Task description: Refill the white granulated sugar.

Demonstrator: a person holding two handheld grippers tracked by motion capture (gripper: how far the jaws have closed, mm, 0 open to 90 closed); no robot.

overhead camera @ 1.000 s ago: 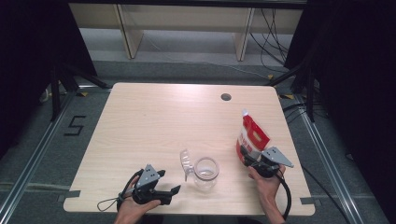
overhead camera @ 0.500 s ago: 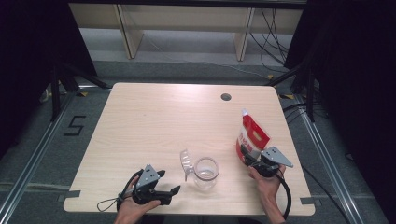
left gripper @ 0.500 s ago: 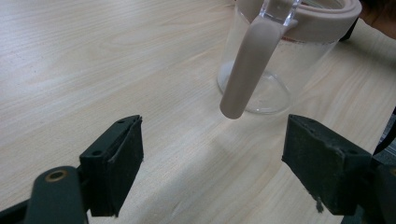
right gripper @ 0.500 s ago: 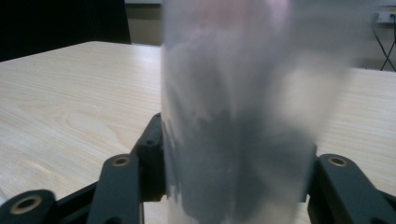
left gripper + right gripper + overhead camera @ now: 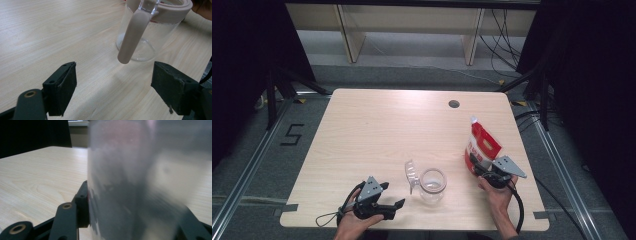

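- The far half of the surface [image 5: 387, 120] lies bare; only a small round hole [image 5: 454, 104] breaks it near the far edge.
- Near the middle, the clear jar [image 5: 432, 182] stands with its open lid [image 5: 411, 173] hanging at its left, blocking the straight path between the two claws.
- The left claw [image 5: 393, 207] has bare wood ahead up to the jar.
- At the near right, the upright red pouch [image 5: 482, 147] stands between the right claw's [image 5: 475, 170] jaws, which have just been closing.

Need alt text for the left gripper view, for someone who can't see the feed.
A clear glass jar with a pale pink rim and a hanging pink strap stands on the light wooden table, just beyond the left gripper. Its two black jaws are spread wide with nothing between them.
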